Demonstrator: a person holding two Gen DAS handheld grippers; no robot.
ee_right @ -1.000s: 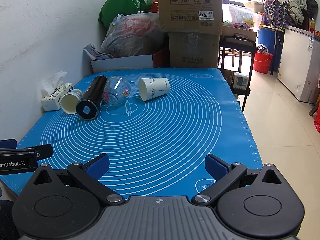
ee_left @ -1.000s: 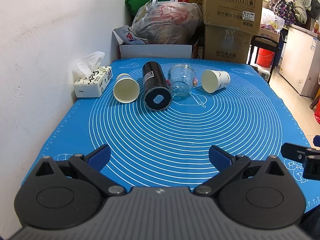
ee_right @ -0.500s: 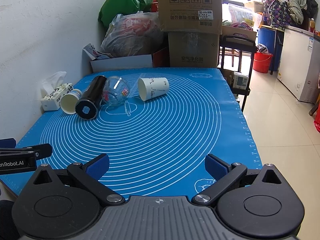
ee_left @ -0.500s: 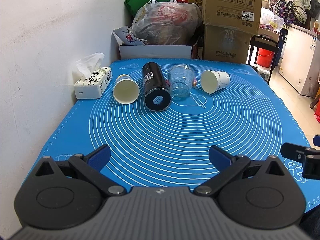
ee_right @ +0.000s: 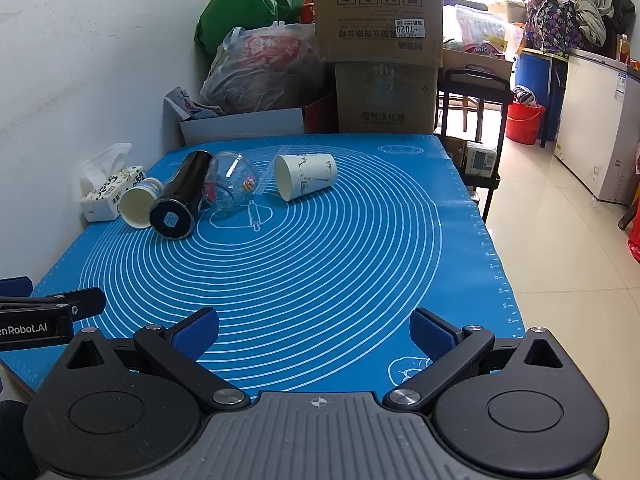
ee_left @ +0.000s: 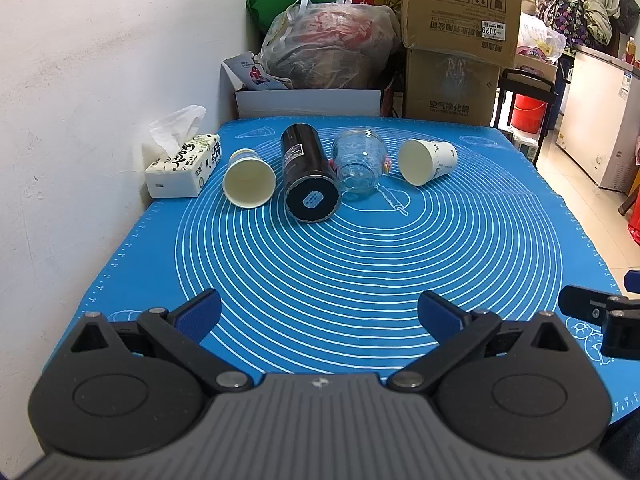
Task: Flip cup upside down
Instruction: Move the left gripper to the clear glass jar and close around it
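Observation:
Several cups lie on their sides in a row at the far end of the blue mat (ee_left: 360, 264): a white paper cup (ee_left: 249, 180), a black tumbler (ee_left: 307, 182), a clear plastic cup (ee_left: 359, 166) and a printed paper cup (ee_left: 425, 160). The right wrist view shows them too: the white cup (ee_right: 139, 206), the tumbler (ee_right: 180, 200), the clear cup (ee_right: 230, 186), the printed cup (ee_right: 306, 176). My left gripper (ee_left: 319, 314) is open and empty over the mat's near edge. My right gripper (ee_right: 314, 330) is open and empty, to its right.
A tissue box (ee_left: 184, 164) stands by the white wall at the far left. Cardboard boxes (ee_left: 456, 40) and filled bags (ee_left: 332, 48) are stacked behind the table. The table's right edge drops to a tiled floor (ee_right: 560, 248).

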